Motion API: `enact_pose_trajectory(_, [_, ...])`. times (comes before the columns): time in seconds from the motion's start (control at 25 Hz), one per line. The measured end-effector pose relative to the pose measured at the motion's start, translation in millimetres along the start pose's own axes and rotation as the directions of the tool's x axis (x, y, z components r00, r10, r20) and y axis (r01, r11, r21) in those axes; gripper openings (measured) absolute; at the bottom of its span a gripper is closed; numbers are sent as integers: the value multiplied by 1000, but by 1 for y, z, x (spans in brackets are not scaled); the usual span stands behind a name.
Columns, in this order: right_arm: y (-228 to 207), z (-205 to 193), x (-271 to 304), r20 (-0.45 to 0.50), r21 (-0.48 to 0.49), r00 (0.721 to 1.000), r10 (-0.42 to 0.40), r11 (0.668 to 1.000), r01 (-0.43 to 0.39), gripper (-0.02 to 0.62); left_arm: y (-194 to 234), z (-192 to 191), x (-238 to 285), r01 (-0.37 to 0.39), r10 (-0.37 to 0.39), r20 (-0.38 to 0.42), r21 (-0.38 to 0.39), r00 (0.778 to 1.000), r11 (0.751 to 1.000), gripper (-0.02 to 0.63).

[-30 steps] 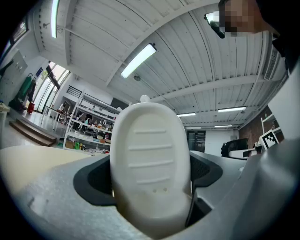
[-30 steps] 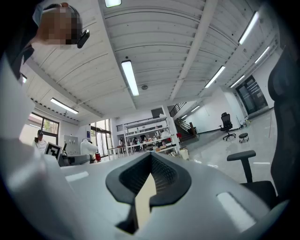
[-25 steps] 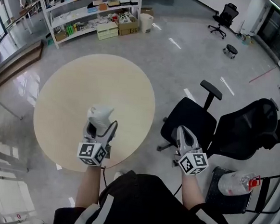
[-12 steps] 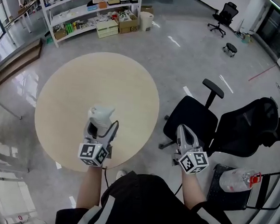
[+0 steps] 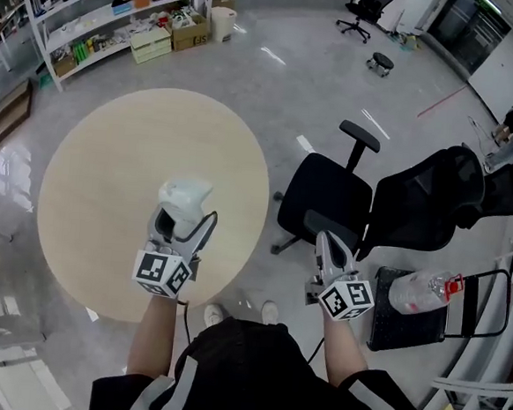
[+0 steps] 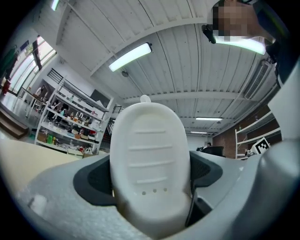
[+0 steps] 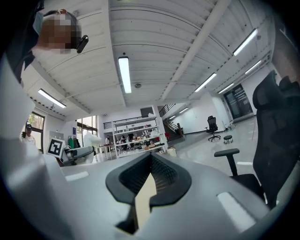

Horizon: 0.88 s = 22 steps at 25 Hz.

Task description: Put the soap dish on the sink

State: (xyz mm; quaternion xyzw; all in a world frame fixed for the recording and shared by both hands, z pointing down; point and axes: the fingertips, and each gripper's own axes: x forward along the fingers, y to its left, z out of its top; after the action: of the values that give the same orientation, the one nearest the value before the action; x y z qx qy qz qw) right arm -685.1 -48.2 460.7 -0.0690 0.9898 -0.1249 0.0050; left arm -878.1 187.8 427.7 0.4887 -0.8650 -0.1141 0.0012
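Left gripper [image 5: 184, 221]: jaws clamped on the white soap dish [image 5: 186, 196], which projects beyond them, ribbed face toward that gripper's camera, over the near part of the round table [image 5: 91, 169]. Right gripper [image 5: 328, 245]: jaws together, nothing between them, held over open floor. Just ahead of it stands a black office chair [image 5: 328, 196], with a mesh-backed chair [image 5: 438, 201] beside that. A water bottle [image 5: 422, 292] lies on a black stool [image 5: 406, 326] at right. Stocked shelving [image 5: 113, 7] stands beyond the table.
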Motion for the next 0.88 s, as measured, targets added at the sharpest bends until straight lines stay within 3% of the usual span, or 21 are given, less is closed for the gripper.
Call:
enact_pose_trajectory(0.2, [-1, 12, -19, 60, 1, 995, -78, 997, 78, 6, -18, 0, 16, 131, -131, -37, 10, 991, 991, 453])
enact_pose_trajectory(0.4, [-35, 21, -62, 107, 13, 978, -180, 984, 180, 6, -62, -11, 39, 218, -216, -60, 17, 975, 976, 454])
enact_pose_trajectory(0.68, [-88, 36, -151, 127, 14, 949, -287, 958, 288, 6, -160, -27, 70, 349, -349, -55, -8, 935, 937, 454])
enact_pose_trajectory(0.88, [-135, 47, -230, 159, 33, 900, -406, 913, 406, 6, -247, -48, 85, 445, -447, -55, -45, 893, 894, 454])
